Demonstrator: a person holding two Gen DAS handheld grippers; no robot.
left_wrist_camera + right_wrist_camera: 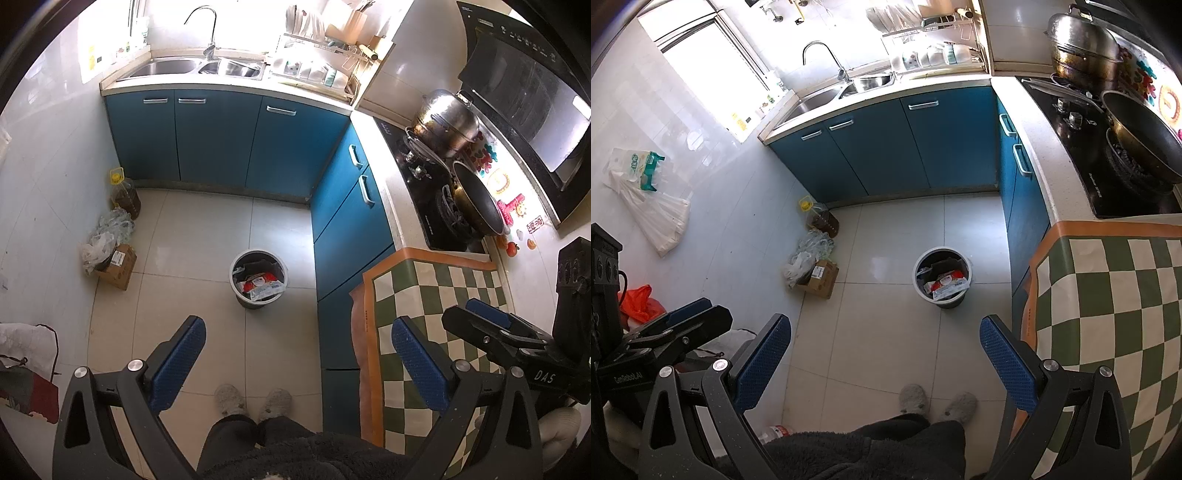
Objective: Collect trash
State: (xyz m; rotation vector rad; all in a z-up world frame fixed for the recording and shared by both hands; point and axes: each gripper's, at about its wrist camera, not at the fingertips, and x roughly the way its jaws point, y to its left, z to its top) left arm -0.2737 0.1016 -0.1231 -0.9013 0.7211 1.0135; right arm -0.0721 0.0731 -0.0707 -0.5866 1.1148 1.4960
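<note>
Trash bin: a round bin (pixel 258 280) with a pale grey rim and darker body stands on the tiled floor (pixel 207 236), in open space just off the blue cabinets (pixel 221 140) and beside the counter run.
Bin contents: a red-and-white wrapper (pixel 263 285) lies on top, with a clear plastic packet and a dark flat piece behind it; the bin looks nearly full.
Same bin, right wrist view: it sits ahead and slightly right of centre (pixel 942 277).
Left gripper: (pixel 295 363) jaws spread wide, blue pads facing each other, nothing between them; it hangs above the floor, short of the bin.
Right gripper: (pixel 884 360) likewise parted wide and holding nothing, over the floor near the checkered cloth (pixel 1115 317).
Floor clutter: a cardboard box (pixel 117 266) with crumpled clear plastic bags (pixel 107 232) sits by the left wall, an oil bottle (pixel 125 192) behind it.
Counter: a wok (pixel 476 199) and a steel pot (pixel 445 123) rest on the stove.
Person: grey slippers (pixel 253 400) show below the grippers.
</note>
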